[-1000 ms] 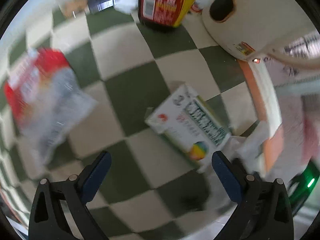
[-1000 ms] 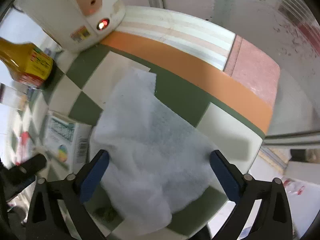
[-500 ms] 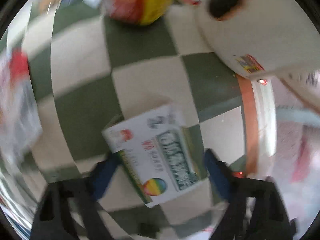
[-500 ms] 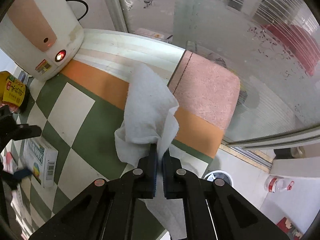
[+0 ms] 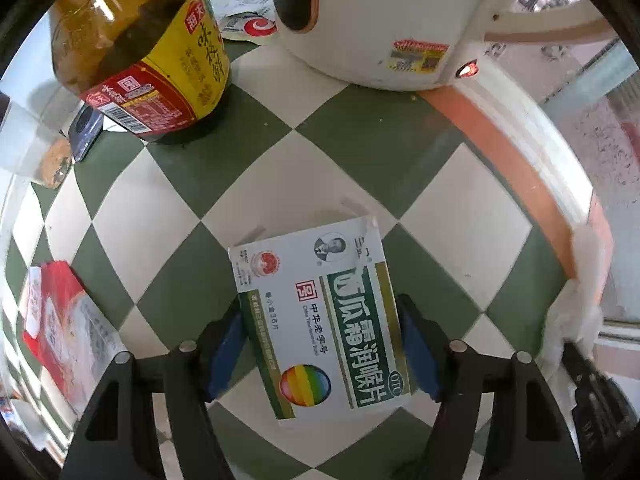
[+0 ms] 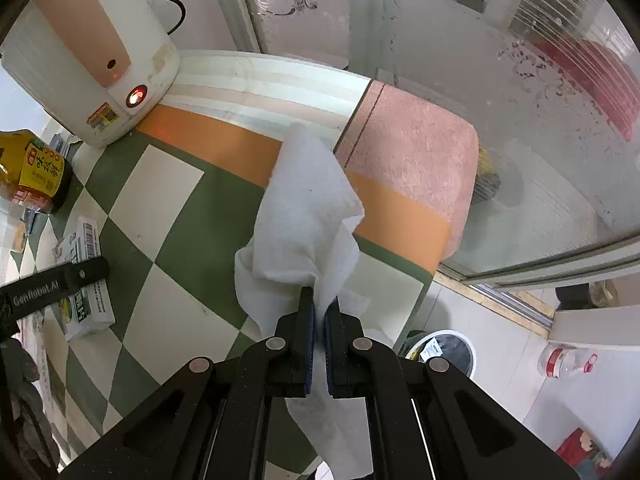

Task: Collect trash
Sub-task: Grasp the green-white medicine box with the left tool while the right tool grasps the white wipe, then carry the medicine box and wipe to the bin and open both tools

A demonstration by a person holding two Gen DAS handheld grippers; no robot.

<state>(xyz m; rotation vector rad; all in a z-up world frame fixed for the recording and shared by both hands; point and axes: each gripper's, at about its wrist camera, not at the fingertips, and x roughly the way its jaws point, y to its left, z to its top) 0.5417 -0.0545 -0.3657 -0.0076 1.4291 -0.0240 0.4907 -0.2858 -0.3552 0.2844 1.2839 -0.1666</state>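
Note:
A white and green medicine box (image 5: 324, 320) lies on the green-and-white checkered table. My left gripper (image 5: 320, 348) is closed around it, a blue pad against each side. The box also shows at the left of the right wrist view (image 6: 86, 276). My right gripper (image 6: 319, 312) is shut on a white tissue (image 6: 308, 216) and holds it above the table's right end. The tissue shows at the right edge of the left wrist view (image 5: 576, 320). A red and clear plastic wrapper (image 5: 60, 328) lies at the left.
A white electric kettle (image 5: 380, 16) and a brown sauce bottle (image 5: 140, 48) stand at the back. A glass jar (image 5: 40, 152) stands far left. On the floor beyond the table's right end are a bin (image 6: 448, 354) and a plastic bottle (image 6: 568, 362).
My left gripper moved forward over the medicine box and closed on its sides. My right gripper closed on the tissue and lifted it off the table.

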